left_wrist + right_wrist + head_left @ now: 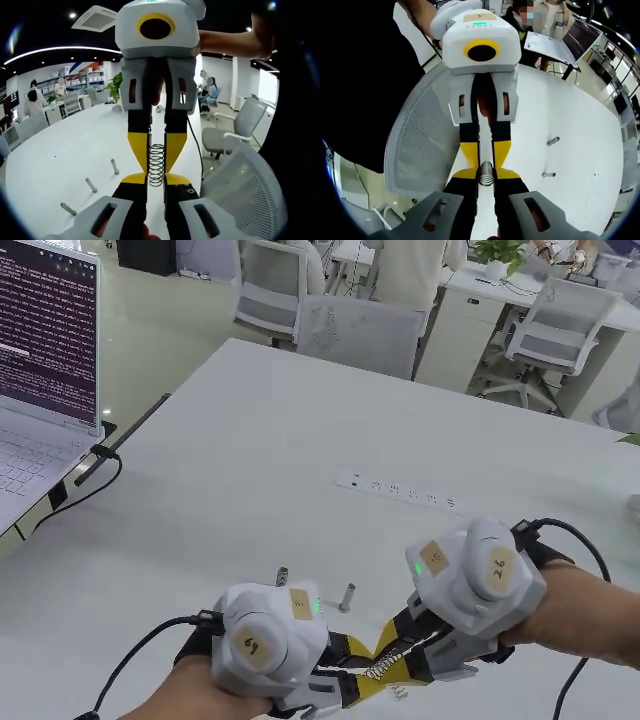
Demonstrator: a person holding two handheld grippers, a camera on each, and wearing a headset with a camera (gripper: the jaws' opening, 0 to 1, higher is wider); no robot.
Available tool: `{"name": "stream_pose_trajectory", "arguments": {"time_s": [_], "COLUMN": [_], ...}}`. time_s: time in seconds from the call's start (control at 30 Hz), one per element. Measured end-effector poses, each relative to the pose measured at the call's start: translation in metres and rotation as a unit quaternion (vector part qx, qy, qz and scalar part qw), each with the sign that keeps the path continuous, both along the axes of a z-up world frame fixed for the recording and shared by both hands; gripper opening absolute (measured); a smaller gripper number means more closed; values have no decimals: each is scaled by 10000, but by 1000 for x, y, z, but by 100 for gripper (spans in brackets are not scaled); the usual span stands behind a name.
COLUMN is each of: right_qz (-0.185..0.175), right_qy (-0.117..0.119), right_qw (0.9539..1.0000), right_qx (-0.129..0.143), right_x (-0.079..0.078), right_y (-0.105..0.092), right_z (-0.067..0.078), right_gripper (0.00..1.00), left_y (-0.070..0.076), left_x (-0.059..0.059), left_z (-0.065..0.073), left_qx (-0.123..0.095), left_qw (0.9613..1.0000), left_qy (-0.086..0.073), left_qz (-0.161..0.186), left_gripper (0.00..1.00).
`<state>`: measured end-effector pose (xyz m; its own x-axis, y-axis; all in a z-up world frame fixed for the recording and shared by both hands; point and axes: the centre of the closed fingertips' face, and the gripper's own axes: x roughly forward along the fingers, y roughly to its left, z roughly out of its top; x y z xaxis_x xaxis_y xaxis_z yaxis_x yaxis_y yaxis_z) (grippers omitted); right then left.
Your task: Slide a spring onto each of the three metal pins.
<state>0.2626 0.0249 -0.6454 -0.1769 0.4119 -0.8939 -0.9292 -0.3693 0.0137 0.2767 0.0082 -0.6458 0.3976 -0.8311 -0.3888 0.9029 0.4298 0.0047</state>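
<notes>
White tools (383, 668), yellow-black jaws, black cables (570, 527)

Open middle, crowded near and left edges

At the worktop's (250, 440) near edge, the left gripper (156, 180) and right gripper (486, 176) meet tip to tip on a spring (156, 160), barring passage between them. Metal pins (347, 597) stand just beyond. A power strip (397, 490) crosses farther out, and a laptop (40, 370) and cable (100, 480) block the left edge.

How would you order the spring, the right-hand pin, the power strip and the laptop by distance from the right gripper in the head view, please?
From the right gripper:
1. spring, at its jaw tips.
2. right-hand pin, standing just left.
3. power strip, mid-table beyond.
4. laptop, far left.
</notes>
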Motion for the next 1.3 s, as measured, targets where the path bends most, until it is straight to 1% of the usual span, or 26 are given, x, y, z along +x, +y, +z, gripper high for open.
{"name": "stream_pose_trajectory", "arguments": {"time_s": [0.13, 0.3, 0.6, 0.77, 0.97, 1.13, 1.3], "right_qz": [-45, -130, -268, -356, -484, -618, -732], "right_qy": [-15, -60, -76, -79, -96, -106, -113], "right_qw": [10000, 9999, 9996, 9993, 9987, 9979, 9970], "right_qx": [6, -39, -52, -60, -119, -176, -208], "right_x": [1, 7, 13, 16, 21, 27, 32], "right_y": [0, -1, -4, -5, -10, -16, -19], "right_z": [-1, -5, -8, -11, -17, -23, -26], "right_gripper": [8, 8, 8, 8, 8, 8, 8], "left_y": [4, 11, 28, 37, 51, 68, 85], "left_x": [1, -1, 1, 1, 3, 2, 3], "left_z": [0, -3, -6, -9, -14, -22, -26], "left_qx": [-37, -38, -90, -47, -50, 2, 42], "left_qw": [9999, 9998, 9988, 9983, 9966, 9945, 9918], "left_qy": [31, 98, 233, 272, 352, 457, 512], "left_qz": [95, 165, 433, 518, 738, 946, 1171], "left_gripper": [6, 9, 13, 15, 16, 19, 22]}}
